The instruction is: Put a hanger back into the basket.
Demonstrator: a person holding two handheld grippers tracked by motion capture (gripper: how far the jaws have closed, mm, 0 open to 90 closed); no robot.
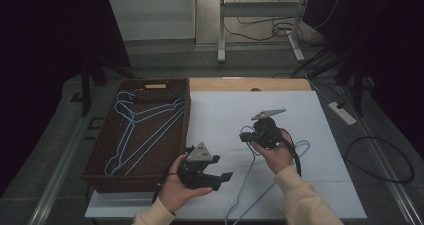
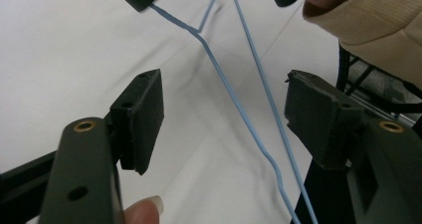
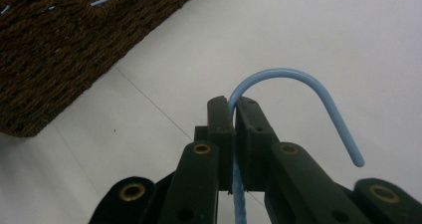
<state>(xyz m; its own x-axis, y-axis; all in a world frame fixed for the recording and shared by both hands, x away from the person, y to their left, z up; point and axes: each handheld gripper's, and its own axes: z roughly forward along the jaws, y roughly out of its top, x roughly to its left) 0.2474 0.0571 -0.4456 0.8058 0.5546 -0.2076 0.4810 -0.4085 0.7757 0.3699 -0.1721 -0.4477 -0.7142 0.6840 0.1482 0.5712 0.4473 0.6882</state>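
— Closest up: a thumbnail (image 2: pixel 147 206) at 6 o'clock, then the left gripper (image 2: pixel 224 114) with its black pads standing wide apart. Clamped on anything?

— On nothing. Two runs of the blue wire hanger (image 2: pixel 234 97) passing through the gap, touching neither pad. Open, then, and hovering over the white cover (image 1: pixel 225 110).

— And held where?

— At the neck, just under the hook. Right gripper (image 3: pixel 235 109) pinched tight on the twisted wire, hook curling out past the tips toward 1 o'clock and down again. Seen from above: right gripper (image 1: pixel 245 135) near table centre, hanger body trailing back toward 6 o'clock, one shoulder looping out at 3 o'clock beside the cream sleeve (image 2: pixel 378 25).

— Handling?

— Light, probably. Thin coated wire, stiff enough to keep its shape yet springy, likely to swing or twist about a single pinch. Smooth coating, so perhaps slippery on the pads. Hardly fragile, though bendable if squeezed across both runs.

— Best second hold?

— Likely one straight run between the open pads, well down from the neck, to stop the swinging. Better not both wires together.

— Further out?

— Left gripper (image 1: pixel 222 167) at 7 o'clock from the right one. Brown woven basket (image 1: pixel 186 115) at 9 o'clock, spare hangers (image 1: pixel 140 125) of the same blue lying flat inside. White power strip (image 1: pixel 342 112) on the floor at 2 o'clock.

— Brands, labels, lettering?

— None legible anywhere.
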